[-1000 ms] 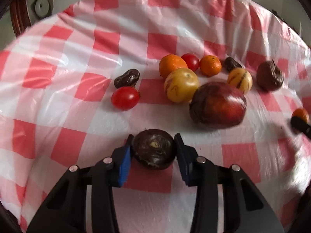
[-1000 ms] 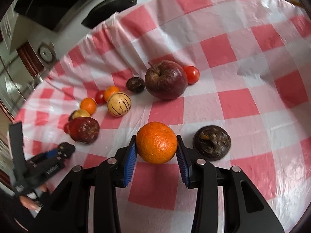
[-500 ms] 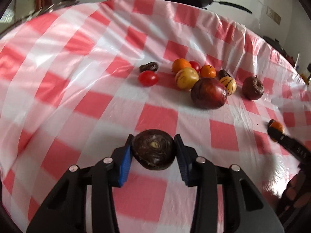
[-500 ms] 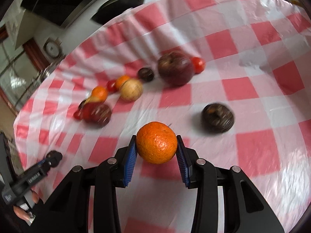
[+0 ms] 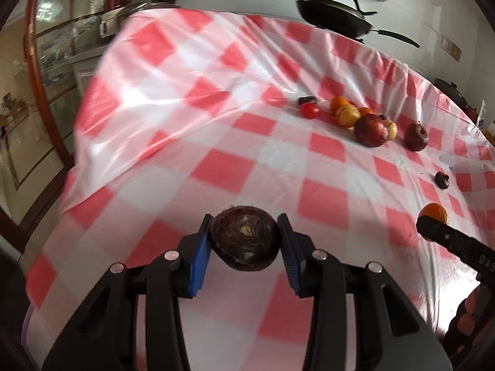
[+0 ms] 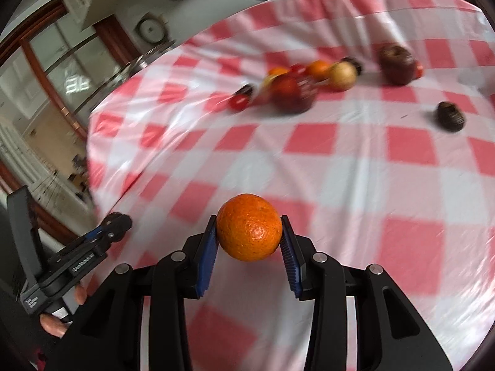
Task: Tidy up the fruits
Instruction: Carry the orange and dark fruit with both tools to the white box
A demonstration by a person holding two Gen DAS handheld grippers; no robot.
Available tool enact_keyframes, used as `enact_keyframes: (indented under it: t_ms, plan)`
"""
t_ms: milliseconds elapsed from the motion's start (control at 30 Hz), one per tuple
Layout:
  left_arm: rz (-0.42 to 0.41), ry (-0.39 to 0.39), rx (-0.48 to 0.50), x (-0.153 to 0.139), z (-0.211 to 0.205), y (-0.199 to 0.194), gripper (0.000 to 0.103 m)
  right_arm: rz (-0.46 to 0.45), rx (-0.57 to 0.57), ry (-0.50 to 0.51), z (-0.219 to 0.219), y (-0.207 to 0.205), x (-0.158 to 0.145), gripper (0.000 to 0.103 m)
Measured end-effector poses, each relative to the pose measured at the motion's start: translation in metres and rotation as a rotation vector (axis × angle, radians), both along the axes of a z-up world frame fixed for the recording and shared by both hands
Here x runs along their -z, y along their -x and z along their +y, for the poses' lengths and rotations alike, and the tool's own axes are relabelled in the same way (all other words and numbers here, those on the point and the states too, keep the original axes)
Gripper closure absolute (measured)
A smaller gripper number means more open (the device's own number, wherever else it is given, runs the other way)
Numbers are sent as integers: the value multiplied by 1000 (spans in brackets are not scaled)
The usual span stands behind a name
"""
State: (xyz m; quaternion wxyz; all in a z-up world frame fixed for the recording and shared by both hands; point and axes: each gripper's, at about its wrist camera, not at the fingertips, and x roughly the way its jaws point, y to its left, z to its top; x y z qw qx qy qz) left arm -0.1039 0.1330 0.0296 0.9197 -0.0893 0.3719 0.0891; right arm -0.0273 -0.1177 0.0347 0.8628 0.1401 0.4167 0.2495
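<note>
**Two fruits held above the checked cloth**

My left gripper (image 5: pixel 244 244) clamps a dark, wrinkled purple fruit (image 5: pixel 244 239) with a pale stem scar. My right gripper (image 6: pixel 249 235) pinches a bright, pitted orange (image 6: pixel 249 227). Both sit well short of the fruit cluster (image 5: pixel 355 117), with bare tablecloth (image 5: pixel 185 123) between; left of the cluster, the cloth's edge drops away.

1. We have the left gripper (image 5: pixel 244 241) lifted above the table, blue pads clamped on a dark round fruit (image 5: pixel 244 236).
2. Our right gripper (image 6: pixel 249 232) is likewise raised, pads pinching an orange (image 6: pixel 249 227).
3. Both point fwd, grippers well apart.
</note>
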Motion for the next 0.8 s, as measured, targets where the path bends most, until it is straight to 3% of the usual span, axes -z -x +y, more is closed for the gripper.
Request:
enact_keyframes:
  t_ms: [433, 667, 800]
  plan:
    - [-83, -38, -35, -3, 53, 101, 61, -68, -247, 89, 93, 70, -6, 64]
    - [-125, -11, -182, 2, 119, 182, 61, -174, -457, 123, 150, 113, -14, 64]
    - [-99, 17, -296, 20, 161, 225, 61, -238, -614, 115, 186, 145, -20, 64]
